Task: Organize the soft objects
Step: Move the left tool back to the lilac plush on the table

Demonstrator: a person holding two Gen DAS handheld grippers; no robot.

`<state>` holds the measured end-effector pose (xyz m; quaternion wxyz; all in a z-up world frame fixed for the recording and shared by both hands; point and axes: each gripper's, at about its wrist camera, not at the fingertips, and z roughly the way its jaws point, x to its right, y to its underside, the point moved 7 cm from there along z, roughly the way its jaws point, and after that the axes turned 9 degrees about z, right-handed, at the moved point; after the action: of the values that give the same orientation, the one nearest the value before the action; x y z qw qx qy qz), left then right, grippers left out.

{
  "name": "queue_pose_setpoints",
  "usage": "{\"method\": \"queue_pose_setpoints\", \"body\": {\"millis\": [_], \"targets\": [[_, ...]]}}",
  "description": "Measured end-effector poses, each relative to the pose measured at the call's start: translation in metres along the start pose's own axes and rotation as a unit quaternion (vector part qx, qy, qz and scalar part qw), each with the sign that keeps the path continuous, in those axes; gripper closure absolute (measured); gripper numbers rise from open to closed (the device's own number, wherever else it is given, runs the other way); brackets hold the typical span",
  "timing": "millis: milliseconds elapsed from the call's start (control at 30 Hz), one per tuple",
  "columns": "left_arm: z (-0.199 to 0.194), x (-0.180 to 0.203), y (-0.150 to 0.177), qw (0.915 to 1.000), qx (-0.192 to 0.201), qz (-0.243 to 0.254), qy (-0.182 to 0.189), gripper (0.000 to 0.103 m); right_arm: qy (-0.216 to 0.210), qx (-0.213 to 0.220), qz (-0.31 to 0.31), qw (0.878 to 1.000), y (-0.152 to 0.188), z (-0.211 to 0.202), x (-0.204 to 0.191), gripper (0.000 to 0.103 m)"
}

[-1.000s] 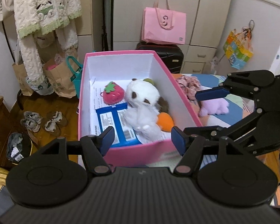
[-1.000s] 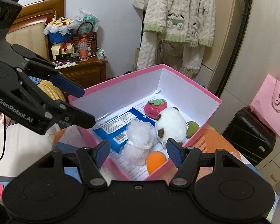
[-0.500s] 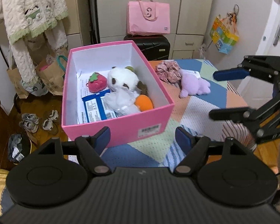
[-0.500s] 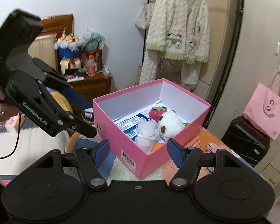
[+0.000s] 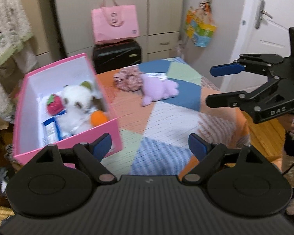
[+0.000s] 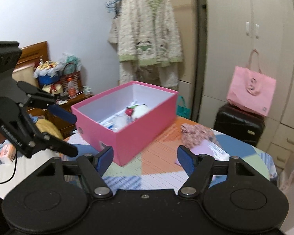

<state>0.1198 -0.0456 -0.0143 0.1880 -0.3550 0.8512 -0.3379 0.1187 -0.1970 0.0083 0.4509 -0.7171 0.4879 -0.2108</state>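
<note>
My left gripper [image 5: 150,144], right gripper [image 6: 145,156]: jaws opening, nothing between. Pink box [image 6: 145,126] contents blurred; purple plush [image 5: 158,90] half-hidden behind my right finger.

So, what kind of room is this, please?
Probably a bedroom: a wooden headboard, tall wardrobe doors and a knitted cardigan on a hanger, with a black suitcase standing by the wardrobe.

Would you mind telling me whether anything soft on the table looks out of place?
Yes: the purple plush toy and the floral fabric bundle touching it lie loose on the patchwork tablecloth, outside the pink box where the other soft toys sit.
</note>
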Motion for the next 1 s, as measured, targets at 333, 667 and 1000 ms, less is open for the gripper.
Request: {"method": "queue_pose_setpoints", "body": {"millis": [333, 667, 1000], "targets": [[0.049, 0.018, -0.029, 0.9994, 0.021, -0.014, 0.023, 0.017, 0.021, 0.002, 0.056, 0.998, 0.016, 0.006, 0.060, 0.023], [0.105, 0.009, -0.053, 0.9982, 0.029, -0.051, 0.004, 0.020, 0.034, -0.013, 0.092, 0.995, 0.039, 0.047, 0.119, 0.023], [0.174, 0.000, -0.060, 0.9959, 0.024, -0.087, 0.004, 0.022, 0.044, -0.043, 0.088, 0.994, 0.057, 0.101, 0.141, 0.023]]}}
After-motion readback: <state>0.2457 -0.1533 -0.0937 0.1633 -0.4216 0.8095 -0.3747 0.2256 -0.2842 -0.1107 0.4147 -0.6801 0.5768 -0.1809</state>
